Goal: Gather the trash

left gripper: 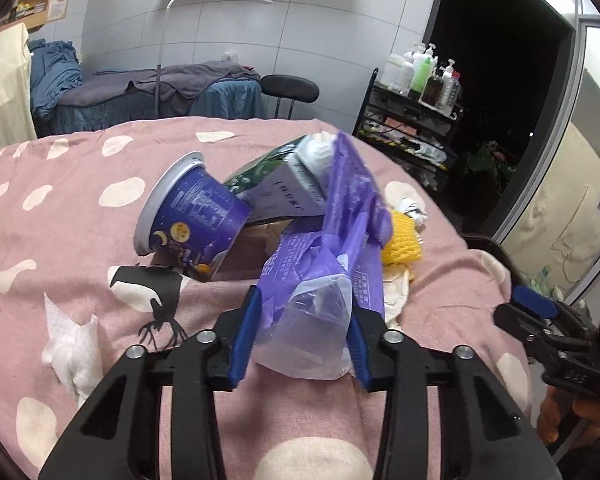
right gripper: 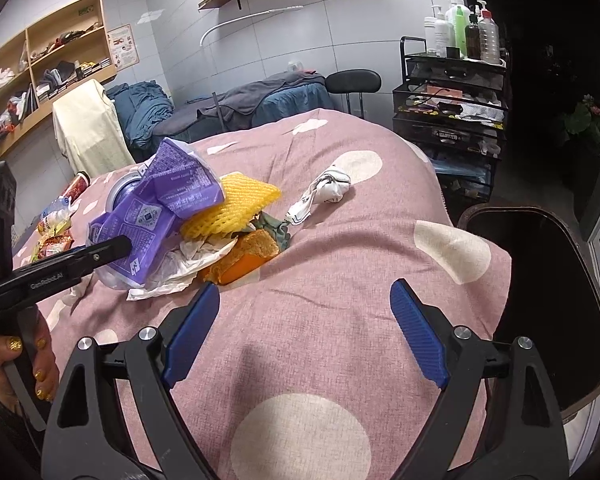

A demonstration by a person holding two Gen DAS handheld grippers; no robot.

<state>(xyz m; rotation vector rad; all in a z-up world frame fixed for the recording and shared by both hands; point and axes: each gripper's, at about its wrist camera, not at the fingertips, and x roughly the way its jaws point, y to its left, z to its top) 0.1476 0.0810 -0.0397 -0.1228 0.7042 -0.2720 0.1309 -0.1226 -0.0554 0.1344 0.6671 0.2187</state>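
Left wrist: our left gripper (left gripper: pixel 302 312) pinches the purple wrapper (left gripper: pixel 320 264); light, crinkly, slippery, so we'd grip mid-fold. Right gripper (right gripper: pixel 304 328) is spread wide, nothing between.

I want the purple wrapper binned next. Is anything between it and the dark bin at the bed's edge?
Nothing visible blocks it. The purple wrapper sits in the left gripper; only open bedspread lies before the bin.
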